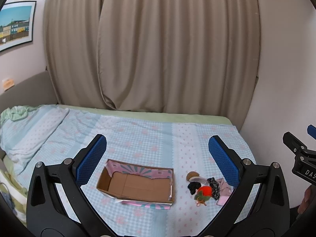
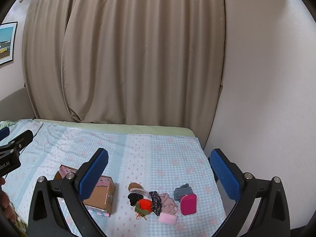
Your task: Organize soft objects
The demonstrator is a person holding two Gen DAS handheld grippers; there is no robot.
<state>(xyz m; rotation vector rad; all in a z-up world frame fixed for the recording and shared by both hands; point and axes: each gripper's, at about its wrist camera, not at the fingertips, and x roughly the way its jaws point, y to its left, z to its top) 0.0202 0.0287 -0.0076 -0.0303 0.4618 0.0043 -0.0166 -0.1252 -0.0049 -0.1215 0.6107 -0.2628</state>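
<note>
An open, empty cardboard box (image 1: 136,185) lies on the bed, also in the right wrist view (image 2: 100,195). To its right lies a pile of soft things: a red knitted ball (image 2: 144,204), a brown scrunchie (image 2: 134,186), a black scrunchie (image 2: 134,197), a dark patterned band (image 2: 155,201), pink cloth (image 2: 167,202), a light pink pouch (image 2: 167,218), a magenta pouch (image 2: 188,203) and a grey item (image 2: 182,190). The pile also shows in the left wrist view (image 1: 205,187). My left gripper (image 1: 157,160) is open above the box. My right gripper (image 2: 158,169) is open above the pile.
The bed has a light blue checked sheet (image 2: 158,154). Beige curtains (image 1: 150,45) hang behind it and a white wall (image 2: 266,79) stands at its right side. A rumpled blanket (image 1: 23,130) lies at the left. A framed picture (image 1: 15,24) hangs on the left wall.
</note>
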